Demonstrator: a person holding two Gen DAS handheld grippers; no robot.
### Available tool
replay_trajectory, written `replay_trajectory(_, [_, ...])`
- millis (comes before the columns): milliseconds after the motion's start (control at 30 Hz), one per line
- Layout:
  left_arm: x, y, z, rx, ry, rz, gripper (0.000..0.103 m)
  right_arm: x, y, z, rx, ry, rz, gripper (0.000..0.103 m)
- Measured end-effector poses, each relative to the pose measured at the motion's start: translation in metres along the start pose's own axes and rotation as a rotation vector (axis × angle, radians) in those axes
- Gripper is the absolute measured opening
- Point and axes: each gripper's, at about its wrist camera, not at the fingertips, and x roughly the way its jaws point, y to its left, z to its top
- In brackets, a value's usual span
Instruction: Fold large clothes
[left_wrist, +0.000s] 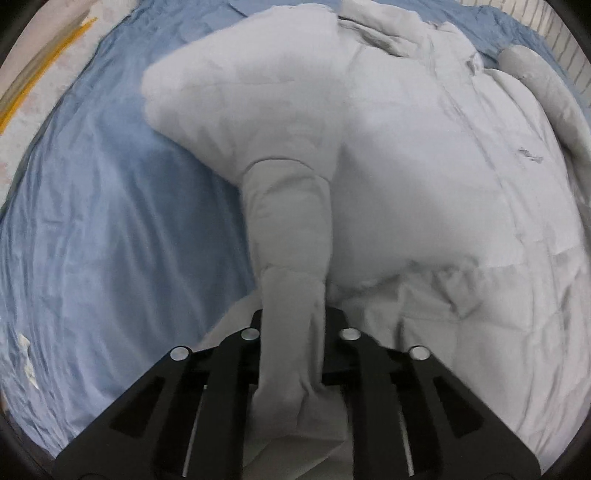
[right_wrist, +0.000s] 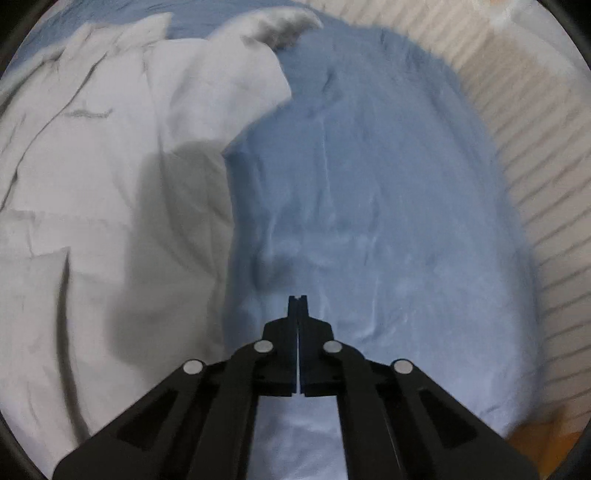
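A pale grey padded jacket (left_wrist: 424, 166) lies spread on a blue bed sheet (left_wrist: 110, 229). One sleeve (left_wrist: 288, 229) runs from the shoulder down toward the camera and passes between the jaws of my left gripper (left_wrist: 293, 325), which is shut on it; the fingertips are hidden by the cloth. In the right wrist view the jacket (right_wrist: 92, 166) fills the left side, with its furry hood trim (right_wrist: 284, 22) at the top. My right gripper (right_wrist: 297, 297) hangs over the bare blue sheet (right_wrist: 388, 184) just right of the jacket's edge, shut with nothing between its fingers.
The hood trim (left_wrist: 528, 66) also shows at the upper right of the left wrist view. Past the bed's left edge lies pale floor with yellow stripes (left_wrist: 48, 48). A striped beige surface (right_wrist: 535, 166) borders the sheet on the right.
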Motion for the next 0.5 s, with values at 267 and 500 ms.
replay_trajectory(267, [-0.033, 0.049, 0.011, -0.025, -0.081, 0.069, 0.075, -0.025, -0.012, 0.022, 0.179, -0.101, 0.136, 0.040])
replay_trajectory(500, [-0.061, 0.042, 0.045, 0.021, -0.150, 0.070, 0.091, -0.037, 0.062, 0.071, 0.058, -0.194, 0.131, 0.078])
